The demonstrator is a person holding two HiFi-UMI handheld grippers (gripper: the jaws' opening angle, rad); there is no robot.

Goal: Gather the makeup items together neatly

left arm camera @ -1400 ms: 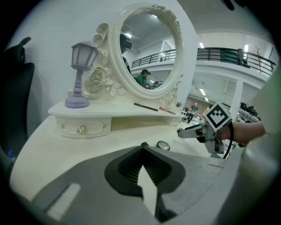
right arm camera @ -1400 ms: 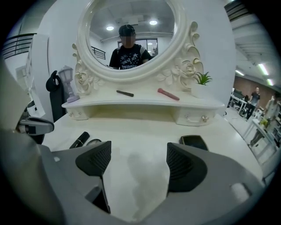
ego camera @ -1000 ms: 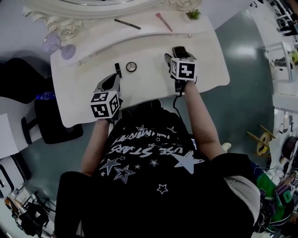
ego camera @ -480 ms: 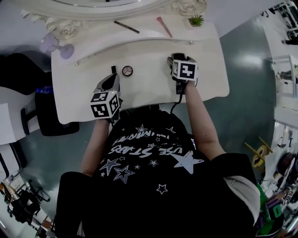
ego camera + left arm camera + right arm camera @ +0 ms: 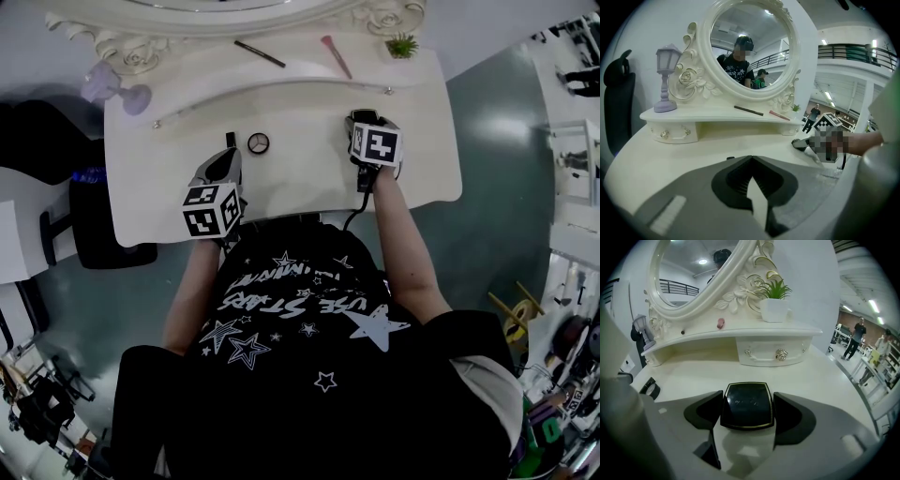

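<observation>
In the right gripper view a square black compact (image 5: 747, 405) lies flat on the white dressing table (image 5: 300, 173). My right gripper (image 5: 747, 413) straddles it. Its jaws have just been closing, and both pads now sit against the compact's sides. A round compact (image 5: 259, 142) and a small black tube (image 5: 231, 141) lie just beyond my left gripper (image 5: 228, 161), which is shut with nothing in it. On the raised shelf a dark pencil (image 5: 260, 53) and a pink brush (image 5: 335, 56) rest below the mirror.
A purple lamp (image 5: 117, 86) stands at the shelf's left end and a potted plant (image 5: 402, 44) at its right. The shelf has small drawers with knobs (image 5: 781, 353). A black chair (image 5: 103, 239) stands left of the table.
My right gripper has come down around the black compact and its jaws have narrowed onto it. The left gripper has stayed where it was.
</observation>
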